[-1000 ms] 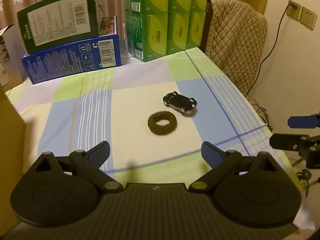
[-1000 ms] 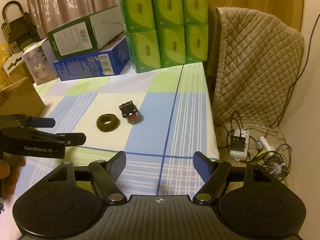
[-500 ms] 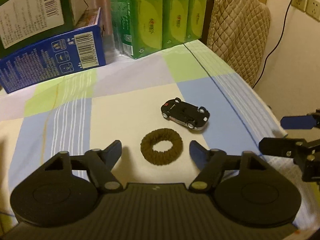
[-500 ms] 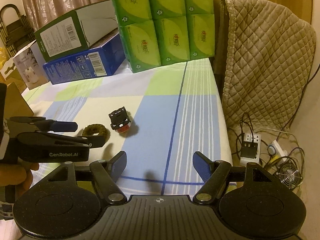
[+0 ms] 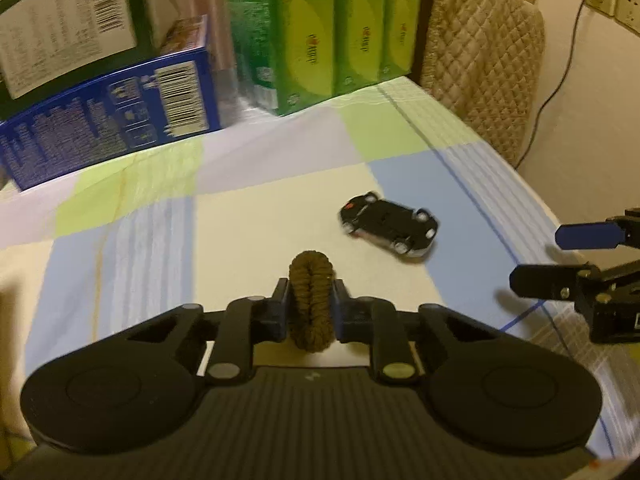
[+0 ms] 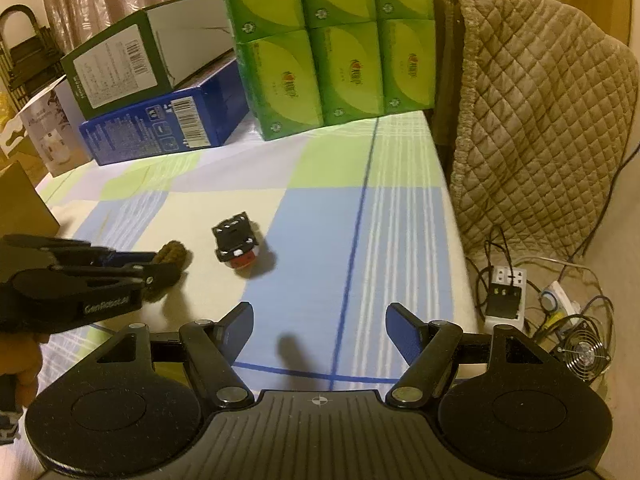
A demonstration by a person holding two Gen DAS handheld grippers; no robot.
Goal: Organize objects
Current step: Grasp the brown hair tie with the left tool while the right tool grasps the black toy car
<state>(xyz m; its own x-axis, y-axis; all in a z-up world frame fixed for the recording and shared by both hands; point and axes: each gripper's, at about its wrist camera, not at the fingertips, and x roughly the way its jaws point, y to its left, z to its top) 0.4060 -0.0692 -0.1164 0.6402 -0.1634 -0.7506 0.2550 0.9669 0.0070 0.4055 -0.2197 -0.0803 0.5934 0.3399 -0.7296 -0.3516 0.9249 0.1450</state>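
Note:
A brown fabric hair ring (image 5: 311, 300) is squeezed into a narrow upright loop between the pads of my left gripper (image 5: 311, 304), which is shut on it over the checked tablecloth (image 5: 256, 216). In the right wrist view the ring (image 6: 173, 254) pokes out past the left gripper (image 6: 160, 270). A small black toy car (image 5: 390, 227) lies just right of the ring; the right wrist view shows the car (image 6: 236, 242) end-on with a red patch. My right gripper (image 6: 320, 326) stands open above the cloth's near edge, holding nothing, and its fingers (image 5: 552, 278) show at the right of the left wrist view.
At the back stand a blue box (image 6: 160, 124) with a green-and-white box (image 6: 132, 64) on it and a stack of green tissue packs (image 6: 332, 48). A quilted chair cover (image 6: 536, 128) is at the right. Cables, a power strip (image 6: 506, 296) and a small fan (image 6: 584, 354) lie on the floor.
My left gripper came down and forward over the brown ring and shut on it, squashing the flat ring into an upright loop. My right gripper moved in closer to the table, still open.

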